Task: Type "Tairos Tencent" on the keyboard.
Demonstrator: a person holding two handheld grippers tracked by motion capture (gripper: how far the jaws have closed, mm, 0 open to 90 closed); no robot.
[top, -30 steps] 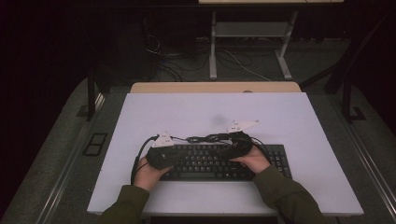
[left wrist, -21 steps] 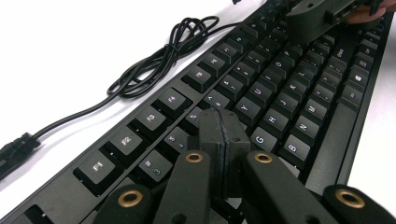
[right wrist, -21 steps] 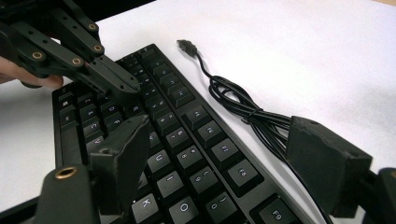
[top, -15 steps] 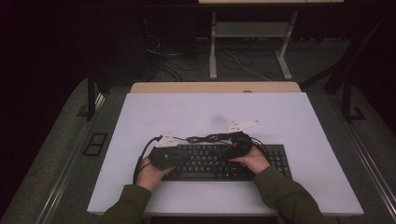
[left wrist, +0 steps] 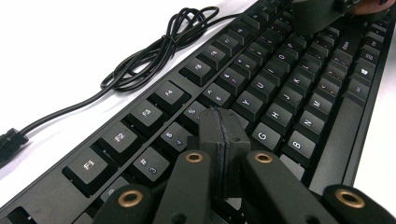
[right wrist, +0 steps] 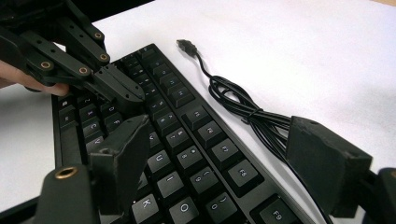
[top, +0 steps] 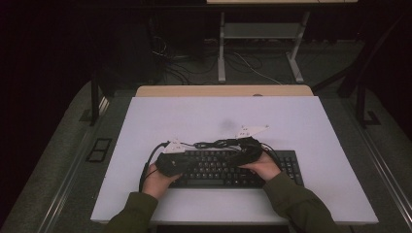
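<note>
the keyboard [top: 228, 167] is lain flat on the table [top: 311, 126]; the left gripper [left wrist: 223, 140] is pressed together above it, the right gripper [right wrist: 224, 149] spread wide.

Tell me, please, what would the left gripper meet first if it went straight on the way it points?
Probably the keyboard: the shut left gripper hangs just over the keys near G and H, angled down. Depth is unclear, but the right gripper lies farther along.
</note>
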